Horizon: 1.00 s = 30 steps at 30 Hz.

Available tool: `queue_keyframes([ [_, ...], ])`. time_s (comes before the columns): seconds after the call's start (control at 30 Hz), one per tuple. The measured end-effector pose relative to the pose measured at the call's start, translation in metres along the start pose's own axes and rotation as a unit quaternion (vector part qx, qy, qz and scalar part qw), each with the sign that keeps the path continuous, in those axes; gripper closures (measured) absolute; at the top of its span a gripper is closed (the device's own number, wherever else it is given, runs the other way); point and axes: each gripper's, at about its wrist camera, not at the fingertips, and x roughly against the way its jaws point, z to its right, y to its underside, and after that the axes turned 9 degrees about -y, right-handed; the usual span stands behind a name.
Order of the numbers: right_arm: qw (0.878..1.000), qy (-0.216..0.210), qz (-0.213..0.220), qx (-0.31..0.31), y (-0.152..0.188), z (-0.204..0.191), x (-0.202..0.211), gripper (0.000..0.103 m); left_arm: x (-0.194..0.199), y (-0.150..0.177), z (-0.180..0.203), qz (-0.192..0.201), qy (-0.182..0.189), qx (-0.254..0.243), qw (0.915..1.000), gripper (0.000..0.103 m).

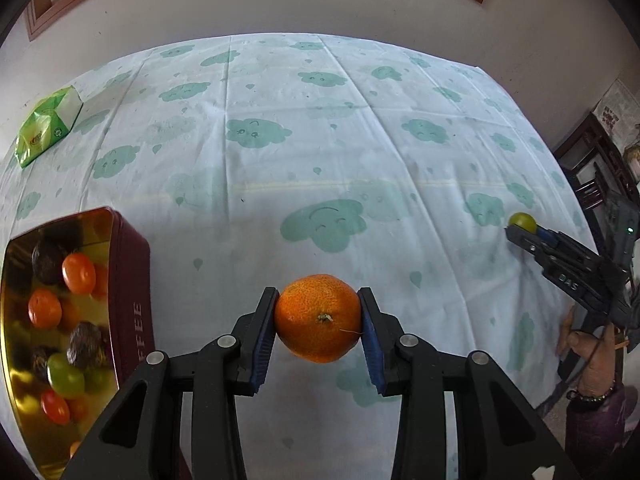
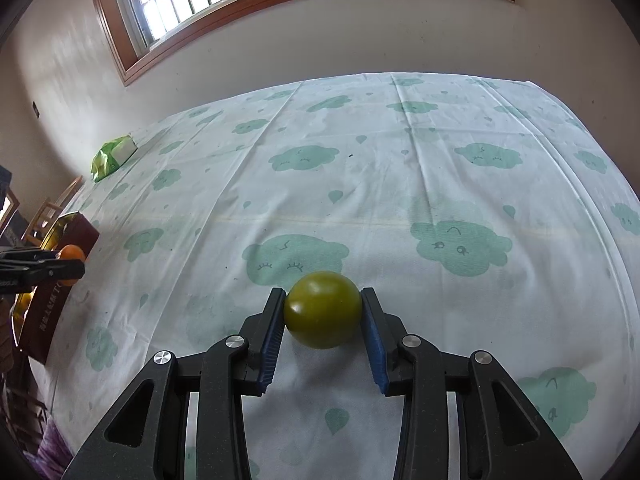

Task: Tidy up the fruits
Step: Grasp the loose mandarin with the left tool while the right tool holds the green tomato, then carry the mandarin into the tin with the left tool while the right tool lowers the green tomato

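Fruit loose on the cloud-print tablecloth (image 1: 280, 92) counts two: one dimpled orange mandarin (image 1: 318, 322) clamped between my left gripper (image 1: 319, 322) pads, one smooth green round fruit (image 2: 322, 309) pinched in my right gripper (image 2: 323, 312). One dark red rectangular tin (image 1: 130, 276) beside the mandarin holds mixed fruit.

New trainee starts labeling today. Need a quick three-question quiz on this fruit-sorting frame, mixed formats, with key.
1. True or false: the left gripper is shut on the mandarin.
2. What does the right gripper hold? A) a red tomato B) a green round fruit C) nothing
3. Fill in: in the left wrist view, the tin holding fruit already sits to the ___ of the mandarin.

Key
1. True; both pads press its sides.
2. B
3. left
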Motion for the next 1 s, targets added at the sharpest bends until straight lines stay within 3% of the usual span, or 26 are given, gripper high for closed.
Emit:
queue_keyframes([
  [0.17,1.000,0.007,-0.002,0.006,0.000,-0.002,0.000,0.064,0.031,0.030,-0.003,0.022,-0.004,0.008,0.9997,0.068],
  [0.47,0.999,0.027,-0.009,0.022,0.001,-0.008,-0.001,0.063,0.061,0.061,-0.027,0.070,-0.069,0.010,0.9951,0.067],
  [0.63,0.999,0.017,-0.020,0.046,0.002,-0.018,-0.006,0.041,0.068,0.072,-0.046,0.081,-0.080,0.024,0.9932,0.067],
  [0.77,0.994,0.063,-0.038,0.087,0.003,-0.035,-0.015,0.033,0.072,0.077,-0.059,0.090,-0.095,0.034,0.9908,0.067],
  [1.0,0.994,0.064,-0.037,0.076,0.002,-0.031,-0.016,0.030,0.072,0.086,-0.081,0.092,-0.108,0.052,0.9886,0.067],
])
